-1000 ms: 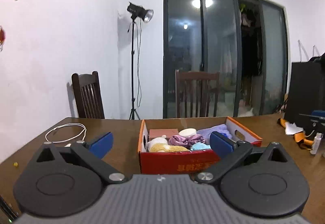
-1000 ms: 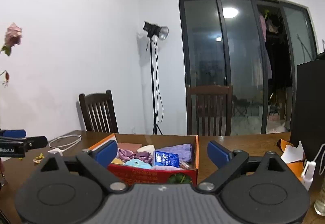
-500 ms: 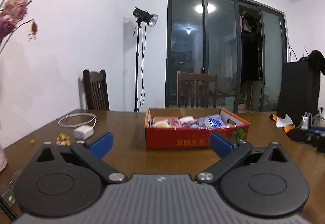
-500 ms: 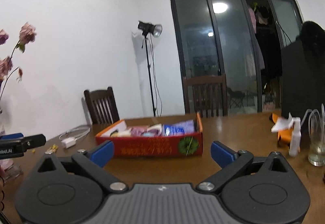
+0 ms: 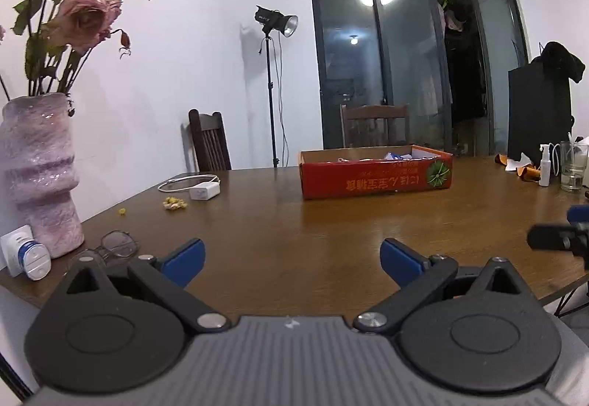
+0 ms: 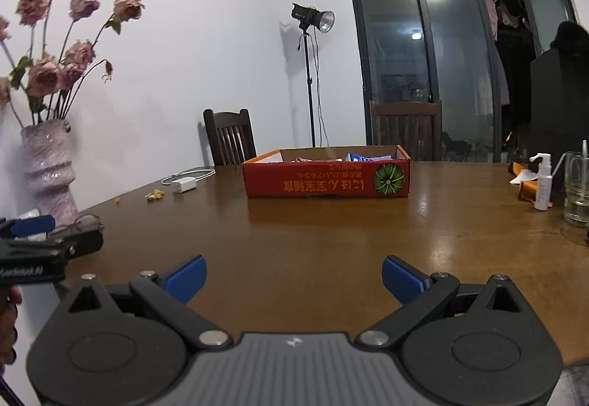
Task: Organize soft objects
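A red cardboard box [image 5: 375, 173] holding several soft items sits on the brown table [image 5: 294, 229] toward the far side; it also shows in the right wrist view [image 6: 325, 178]. Only the tops of the items peek over its rim. My left gripper [image 5: 291, 260] is open and empty, held near the table's front edge, far from the box. My right gripper [image 6: 292, 277] is open and empty too, at the same distance. Each gripper shows at the edge of the other's view, the right one [image 5: 559, 235] and the left one [image 6: 40, 240].
A pink vase with dried roses [image 5: 36, 174], glasses [image 5: 117, 244] and a white plug [image 5: 27, 257] stand at the left. A white charger with cable [image 5: 202, 189] and yellow crumbs [image 5: 175, 203] lie left of the box. A spray bottle [image 6: 543, 181] and glass [image 6: 578, 189] stand at the right.
Both grippers have pulled back from the box toward the table's front edge. The box now looks smaller and farther. Both stay open and empty.
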`<state>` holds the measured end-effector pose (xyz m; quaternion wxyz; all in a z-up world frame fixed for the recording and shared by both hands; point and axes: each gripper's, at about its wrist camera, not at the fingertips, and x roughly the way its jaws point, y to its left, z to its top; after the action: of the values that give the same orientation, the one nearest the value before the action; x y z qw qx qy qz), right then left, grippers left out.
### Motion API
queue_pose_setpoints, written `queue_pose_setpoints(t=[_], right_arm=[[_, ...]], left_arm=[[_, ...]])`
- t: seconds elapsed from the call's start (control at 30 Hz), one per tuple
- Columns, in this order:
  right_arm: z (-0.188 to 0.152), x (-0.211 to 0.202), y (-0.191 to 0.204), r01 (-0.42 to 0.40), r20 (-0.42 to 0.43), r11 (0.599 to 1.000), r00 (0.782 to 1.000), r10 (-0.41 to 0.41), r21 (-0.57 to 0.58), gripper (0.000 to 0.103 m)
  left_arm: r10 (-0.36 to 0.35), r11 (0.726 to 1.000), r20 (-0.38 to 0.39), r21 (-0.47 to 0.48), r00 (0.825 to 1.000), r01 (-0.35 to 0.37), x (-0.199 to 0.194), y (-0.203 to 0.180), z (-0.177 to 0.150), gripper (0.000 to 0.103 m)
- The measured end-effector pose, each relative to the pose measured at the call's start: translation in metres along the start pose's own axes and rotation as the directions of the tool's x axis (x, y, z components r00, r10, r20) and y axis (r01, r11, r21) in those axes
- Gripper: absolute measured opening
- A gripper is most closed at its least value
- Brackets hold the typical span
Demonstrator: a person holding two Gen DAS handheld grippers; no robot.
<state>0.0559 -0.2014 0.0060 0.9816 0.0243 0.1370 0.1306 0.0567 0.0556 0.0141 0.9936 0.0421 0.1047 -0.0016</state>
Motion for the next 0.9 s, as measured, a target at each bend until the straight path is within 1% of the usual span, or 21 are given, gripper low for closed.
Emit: queue_pose_setpoints(t=[0.13, 0.33, 0.57, 0.9], right_arm=[[-0.011, -0.007, 0.007, 0.005, -0.008, 1.0, 1.0, -0.005, -0.012, 0.102], [0.0, -0.005, -0.005, 0.017, 0.02, 1.0, 1.0, -0.018, 0.025, 0.102], [0.002, -0.002, -0.005, 0.03, 0.025, 0.999, 0.999, -0.03, 0.018, 0.103], [0.002, -0.003, -0.008, 0.043, 0.038, 0.999, 0.998, -0.043, 0.016, 0.103]], left_arm=[[-0.006, 1.0, 0.013, -0.028, 1.0, 0.006, 0.0, 0.001, 0.007, 0.103], [-0.018, 0.999, 0.036, -0.029, 0.999, 0.019, -0.003, -0.001, 0.008, 0.103], [-0.035, 0.999, 0.035, -0.027, 0.999, 0.036, -0.003, -0.004, 0.008, 0.103], [-0.03, 0.999, 0.039, -0.03, 0.999, 0.032, -0.002, -0.002, 0.009, 0.103]])
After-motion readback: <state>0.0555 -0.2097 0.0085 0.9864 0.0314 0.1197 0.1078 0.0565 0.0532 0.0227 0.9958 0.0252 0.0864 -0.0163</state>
